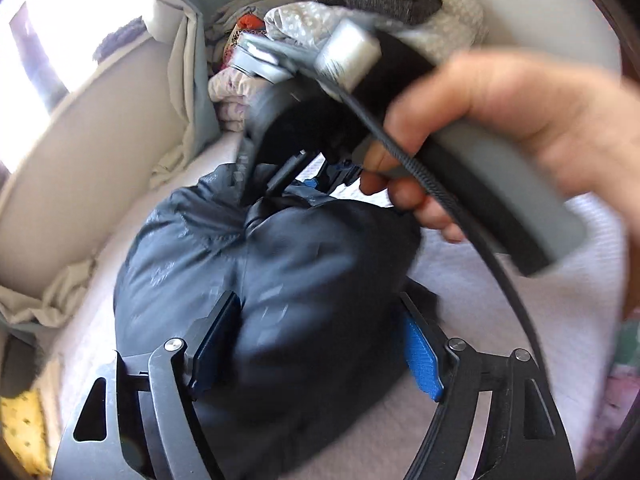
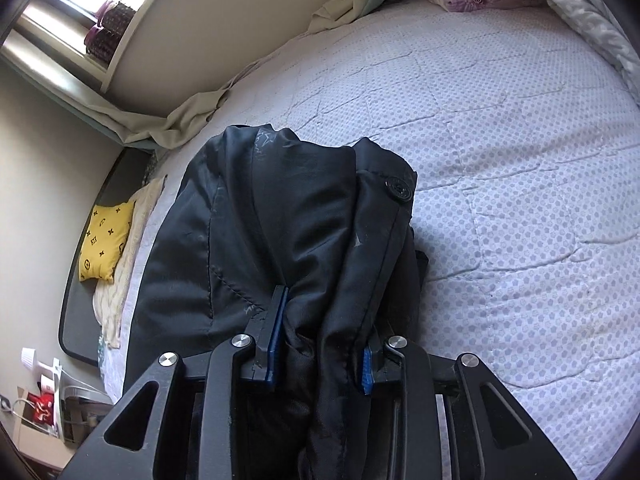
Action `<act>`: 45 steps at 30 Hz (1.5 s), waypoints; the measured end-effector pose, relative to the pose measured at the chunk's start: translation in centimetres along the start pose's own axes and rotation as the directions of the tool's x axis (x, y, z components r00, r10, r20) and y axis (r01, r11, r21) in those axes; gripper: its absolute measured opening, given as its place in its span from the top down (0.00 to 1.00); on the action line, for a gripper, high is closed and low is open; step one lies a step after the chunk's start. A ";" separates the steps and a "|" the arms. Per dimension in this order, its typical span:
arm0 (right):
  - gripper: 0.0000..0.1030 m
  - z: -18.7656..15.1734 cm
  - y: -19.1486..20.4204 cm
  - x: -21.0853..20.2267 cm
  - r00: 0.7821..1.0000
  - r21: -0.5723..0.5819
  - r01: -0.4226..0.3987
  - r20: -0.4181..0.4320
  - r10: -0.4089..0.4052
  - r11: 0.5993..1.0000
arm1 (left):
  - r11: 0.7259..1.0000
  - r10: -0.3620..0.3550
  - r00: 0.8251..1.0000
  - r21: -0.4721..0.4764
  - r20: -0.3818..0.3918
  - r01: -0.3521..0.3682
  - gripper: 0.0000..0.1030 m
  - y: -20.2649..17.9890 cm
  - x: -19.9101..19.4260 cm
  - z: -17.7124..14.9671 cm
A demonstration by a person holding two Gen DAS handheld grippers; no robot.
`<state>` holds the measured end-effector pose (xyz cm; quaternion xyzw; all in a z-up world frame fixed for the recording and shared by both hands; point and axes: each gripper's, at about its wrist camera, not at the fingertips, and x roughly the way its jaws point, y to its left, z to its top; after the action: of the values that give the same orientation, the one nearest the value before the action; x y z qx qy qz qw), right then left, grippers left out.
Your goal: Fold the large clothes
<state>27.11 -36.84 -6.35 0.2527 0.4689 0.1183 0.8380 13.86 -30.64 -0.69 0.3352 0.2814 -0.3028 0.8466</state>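
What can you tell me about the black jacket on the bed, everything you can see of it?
The black jacket is a large dark garment of smooth, slightly shiny fabric with stitched seams and one round black button. It lies bunched in folds on the dotted white bedspread. The right gripper is shut on a gathered fold of it. The left gripper stands open around its bulk.

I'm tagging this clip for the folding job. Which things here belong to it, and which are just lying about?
Part of the job:
black coat
right gripper, clamped on the coat
left gripper, open around the coat
bed

Lying about:
yellow cushion
pile of bedding
hairbrush
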 end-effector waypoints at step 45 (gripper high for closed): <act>0.72 -4.6 12.1 -0.1 0.920 -0.328 0.392 0.156 -0.360 0.860 | 0.917 -0.096 0.994 -0.394 -0.060 0.065 0.15 11.4 1.3 -7.3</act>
<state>23.62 -25.29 -1.79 0.0070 0.4426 0.0232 0.8964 20.75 -18.87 -1.57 0.1589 0.3825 -0.2618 0.8717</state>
